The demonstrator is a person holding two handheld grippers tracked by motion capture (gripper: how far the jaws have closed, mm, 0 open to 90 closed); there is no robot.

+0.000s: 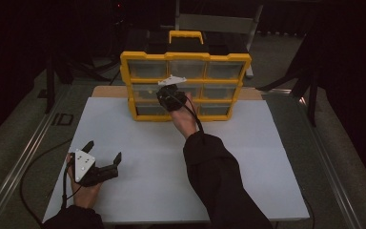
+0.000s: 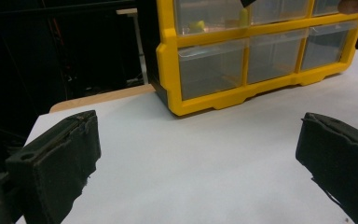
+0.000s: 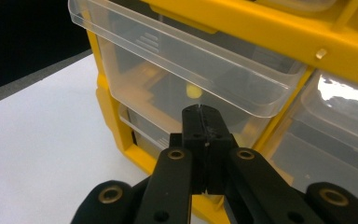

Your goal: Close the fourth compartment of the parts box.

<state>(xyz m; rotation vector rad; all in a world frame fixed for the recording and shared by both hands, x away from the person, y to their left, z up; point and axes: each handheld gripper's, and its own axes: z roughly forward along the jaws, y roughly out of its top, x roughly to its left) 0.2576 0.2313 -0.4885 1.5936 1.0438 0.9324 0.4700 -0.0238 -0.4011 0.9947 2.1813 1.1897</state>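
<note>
My right gripper (image 3: 200, 109), jaws pressed together on nothing, meets a clear plastic drawer (image 3: 177, 74) in the boxy yellow organizer (image 1: 186, 86). A small yellow piece (image 3: 194, 91) shows inside. My left gripper (image 1: 102, 153) rests wide open, empty, on the smooth white tabletop (image 1: 171, 181).

Organizer (image 1: 186, 86) blocks the far side — white board (image 1: 147, 181) bare.
</note>
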